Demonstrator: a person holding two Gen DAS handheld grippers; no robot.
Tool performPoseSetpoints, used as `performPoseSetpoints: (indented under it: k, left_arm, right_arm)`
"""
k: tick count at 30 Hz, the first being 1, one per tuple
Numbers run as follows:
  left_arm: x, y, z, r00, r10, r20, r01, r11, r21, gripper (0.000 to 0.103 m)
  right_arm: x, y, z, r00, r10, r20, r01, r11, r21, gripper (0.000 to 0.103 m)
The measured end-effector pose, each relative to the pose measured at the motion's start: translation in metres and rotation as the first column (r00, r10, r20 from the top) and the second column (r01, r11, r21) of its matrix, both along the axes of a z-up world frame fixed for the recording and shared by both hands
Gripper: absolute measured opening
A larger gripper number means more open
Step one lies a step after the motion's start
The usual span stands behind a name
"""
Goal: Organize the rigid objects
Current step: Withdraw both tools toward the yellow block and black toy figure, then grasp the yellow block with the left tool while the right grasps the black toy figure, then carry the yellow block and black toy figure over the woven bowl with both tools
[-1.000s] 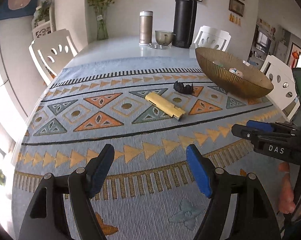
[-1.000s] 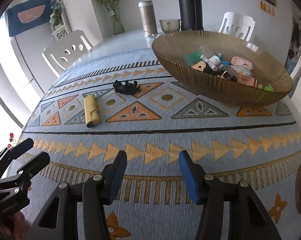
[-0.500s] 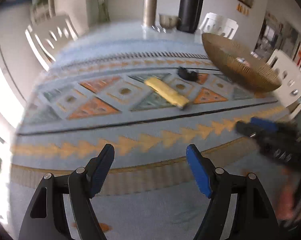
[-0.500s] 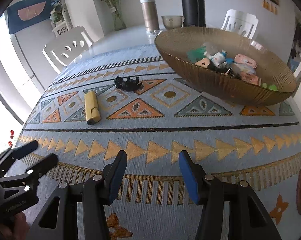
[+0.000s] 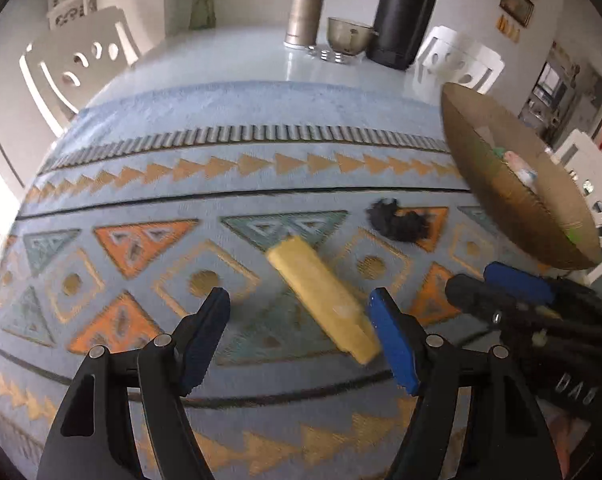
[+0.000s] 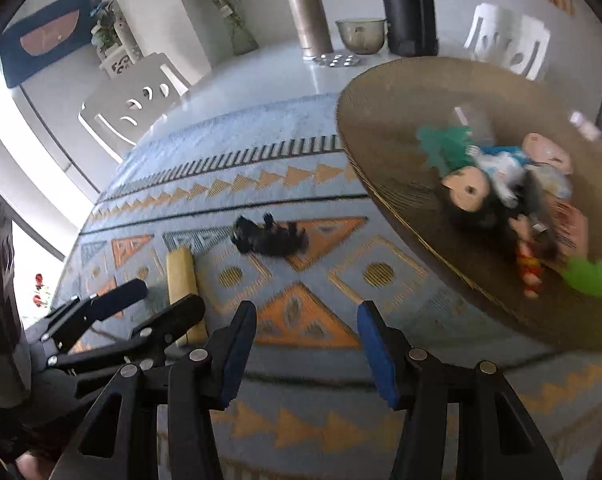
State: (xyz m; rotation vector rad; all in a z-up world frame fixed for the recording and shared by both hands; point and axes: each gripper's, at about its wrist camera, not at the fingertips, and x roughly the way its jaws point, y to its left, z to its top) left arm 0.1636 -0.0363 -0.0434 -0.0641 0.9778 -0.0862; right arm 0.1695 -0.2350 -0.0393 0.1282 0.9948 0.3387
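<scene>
A yellow bar (image 5: 321,296) lies slantwise on the patterned cloth. My left gripper (image 5: 299,304) hangs over it with its jaws closing. The bar sits between the fingers, close to the right one, and the pads do not press on it. A small black object (image 5: 397,222) lies beyond the bar, near the woven brown bowl (image 5: 501,184). My right gripper (image 6: 307,316) is open over bare cloth with nothing between its fingers. The black object (image 6: 269,236) lies ahead of it, and the bowl (image 6: 381,184), holding several toys, is to its right. The left gripper (image 6: 165,296) straddles the yellow bar (image 6: 181,276).
At the table's far end stand a steel flask (image 5: 305,8), a small metal cup (image 5: 347,36) and a tall black thermos (image 5: 405,12). White chairs (image 5: 73,60) ring the table. My right gripper (image 5: 481,280) is close on the left one's right.
Both grippers have moved forward over the cloth. The left one has come over the yellow bar, its jaws a little narrower. The right one has neared the bowl and the black object.
</scene>
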Motion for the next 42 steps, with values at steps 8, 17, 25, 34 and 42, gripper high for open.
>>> performPoseSetpoints:
  k: [8, 17, 25, 34, 42]
  left_arm:
    - [-0.009, 0.03, 0.003, 0.998, -0.054, -0.026, 0.054, 0.999, -0.011, 0.068]
    - [-0.001, -0.001, 0.001, 0.99, -0.135, -0.026, 0.136, 0.99, 0.033, 0.068]
    - [-0.018, -0.018, 0.005, 0.982, -0.189, 0.023, 0.186, 0.977, 0.105, 0.021]
    - [-0.073, -0.024, 0.018, 0.976, -0.215, 0.046, 0.213, 0.976, 0.037, 0.021]
    - [-0.096, -0.04, 0.008, 0.964, -0.26, 0.047, 0.262, 0.965, -0.02, 0.021]
  right_arm:
    - [0.037, 0.036, -0.007, 0.999, 0.042, 0.017, -0.041, 0.998, -0.056, 0.052]
    - [0.033, 0.06, -0.009, 0.996, 0.065, 0.06, -0.053, 0.983, -0.176, 0.04]
    - [0.001, 0.041, -0.004, 0.997, 0.073, 0.019, -0.07, 0.989, -0.132, 0.039]
    - [-0.091, -0.006, 0.015, 0.998, 0.03, 0.056, -0.022, 0.989, -0.148, 0.04]
    - [-0.136, -0.042, -0.001, 0.997, 0.04, 0.072, -0.03, 0.99, -0.139, 0.04]
